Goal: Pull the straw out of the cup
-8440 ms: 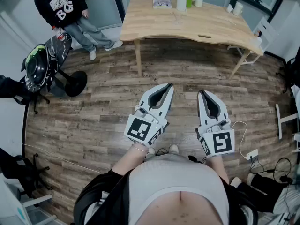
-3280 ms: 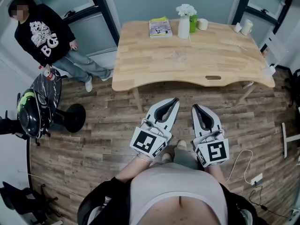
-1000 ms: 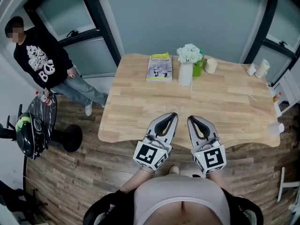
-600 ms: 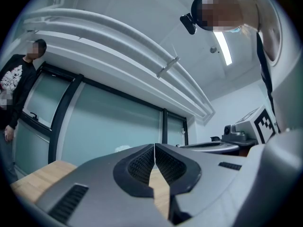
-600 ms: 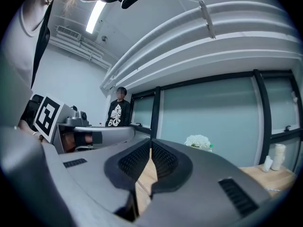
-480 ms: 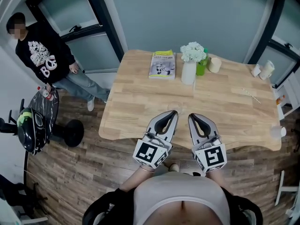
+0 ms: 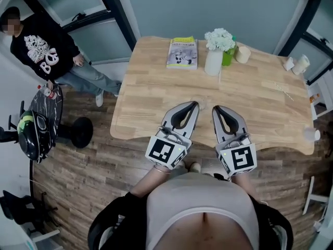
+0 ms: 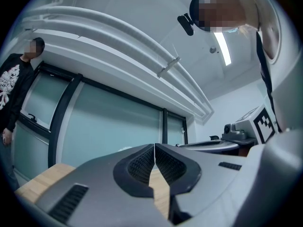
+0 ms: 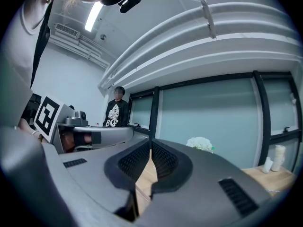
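My left gripper and right gripper hang side by side over the near part of the wooden table, both shut with nothing in them. The left gripper view shows its jaws pressed together, and so does the right gripper view. A small, faint clear object, perhaps a transparent cup, sits on the table between the two tips. I cannot make out a straw in it. At the back of the table stand a green cup and a beige cup.
A white vase of flowers and a book stand at the back of the table. White cups are at the far right and a clear cup at the right edge. A person stands beyond the table's left.
Both grippers have moved forward together and now reach further over the table's near edge. The table and vase look closer. Both stay shut.
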